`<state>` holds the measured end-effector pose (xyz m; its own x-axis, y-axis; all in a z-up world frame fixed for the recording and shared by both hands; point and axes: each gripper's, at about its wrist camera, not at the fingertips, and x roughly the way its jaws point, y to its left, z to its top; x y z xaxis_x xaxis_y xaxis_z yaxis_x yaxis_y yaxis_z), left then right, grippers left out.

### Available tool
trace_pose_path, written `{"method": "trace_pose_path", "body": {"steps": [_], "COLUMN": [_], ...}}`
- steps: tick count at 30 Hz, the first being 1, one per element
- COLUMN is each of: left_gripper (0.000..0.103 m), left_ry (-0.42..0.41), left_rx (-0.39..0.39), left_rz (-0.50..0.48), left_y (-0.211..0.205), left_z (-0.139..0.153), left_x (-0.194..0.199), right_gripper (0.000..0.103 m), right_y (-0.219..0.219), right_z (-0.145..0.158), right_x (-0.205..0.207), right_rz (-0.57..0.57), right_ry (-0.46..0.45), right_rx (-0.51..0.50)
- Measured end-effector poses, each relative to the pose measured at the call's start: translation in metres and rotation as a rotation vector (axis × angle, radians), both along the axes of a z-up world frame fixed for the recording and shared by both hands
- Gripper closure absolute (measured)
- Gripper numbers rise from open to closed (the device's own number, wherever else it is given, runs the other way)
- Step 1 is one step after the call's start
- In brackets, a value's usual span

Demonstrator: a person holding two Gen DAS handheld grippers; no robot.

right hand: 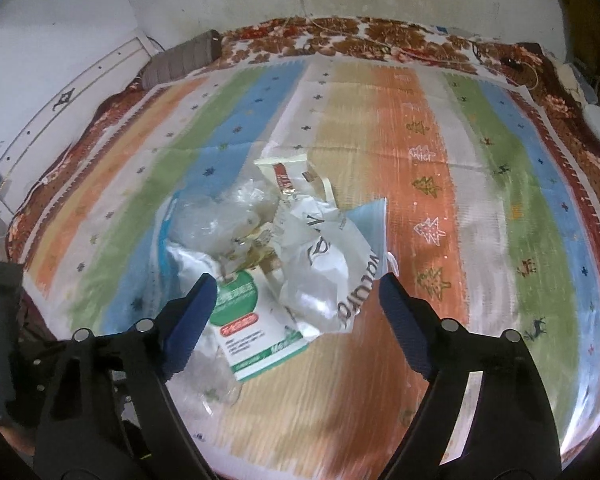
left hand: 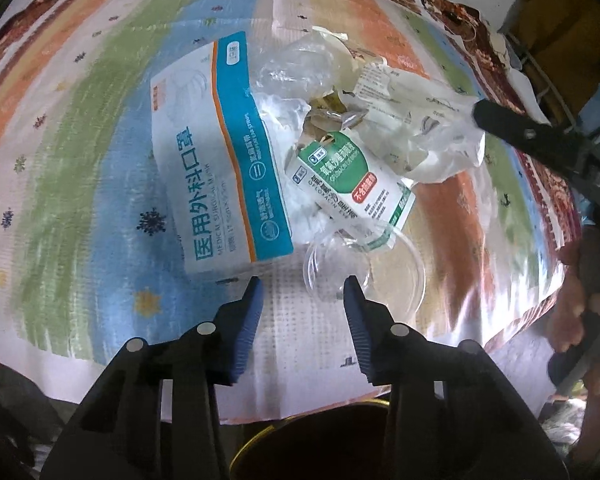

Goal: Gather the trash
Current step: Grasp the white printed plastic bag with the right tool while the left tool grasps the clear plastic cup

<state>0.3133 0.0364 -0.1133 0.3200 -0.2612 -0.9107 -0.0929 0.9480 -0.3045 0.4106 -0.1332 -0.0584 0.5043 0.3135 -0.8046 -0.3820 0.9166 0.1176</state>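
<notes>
A heap of trash lies on a striped mat [left hand: 80, 168]. In the left wrist view it holds a blue and white mask packet [left hand: 220, 152], a green and white medicine box [left hand: 352, 184], crumpled clear plastic [left hand: 296, 68], a white printed bag [left hand: 432, 128] and a clear plastic lid [left hand: 364, 272]. My left gripper [left hand: 304, 292] is open just short of the lid. In the right wrist view my right gripper [right hand: 296, 292] is open above the medicine box [right hand: 256, 332] and the white bag [right hand: 328, 264]. The right gripper's black finger [left hand: 516, 128] shows at the right of the left wrist view.
The mat [right hand: 440, 160] covers a table with a red floral cloth [right hand: 380, 36] beneath, against a white wall. A dark round bin with a gold rim [left hand: 320, 440] stands below the table's near edge under my left gripper. A grey roll [right hand: 184, 56] lies at the far left.
</notes>
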Motion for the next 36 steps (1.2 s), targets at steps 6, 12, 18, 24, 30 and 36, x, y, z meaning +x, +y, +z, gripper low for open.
{"method": "trace_pose_path", "body": {"steps": [6,12,18,24,30,36], "left_gripper": [0.07,0.1,0.1,0.1,0.1,0.103], "left_ry": [0.009,-0.002,-0.019,-0.041,-0.064,-0.09], "left_rx": [-0.003,0.025,0.036,0.023,-0.008,-0.019], "left_rz": [-0.024,-0.089,-0.103,-0.052,-0.009,-0.001], "left_y": [-0.008,-0.026,-0.033,-0.019,-0.005,0.003], "left_z": [-0.007,-0.002,0.014,0.027,0.041,0.055], "left_x": [0.004,0.003,-0.003,-0.006,-0.009,-0.019], "right_gripper": [0.048,0.077,0.082,0.082,0.084,0.084], "right_y": [0.004,0.009,-0.002,-0.019,-0.031,-0.03], "right_z": [-0.014,-0.024,-0.013,-0.001,0.014,0.035], "right_x": [0.014,0.014,0.004,-0.01,-0.023,-0.05], "right_rz": [0.01,0.018,0.001,-0.012,-0.033,-0.007], "right_ry": [0.013,0.014,0.022,0.038,0.059,0.035], "right_rx": [0.006,-0.051,-0.038,0.005,0.054,0.068]}}
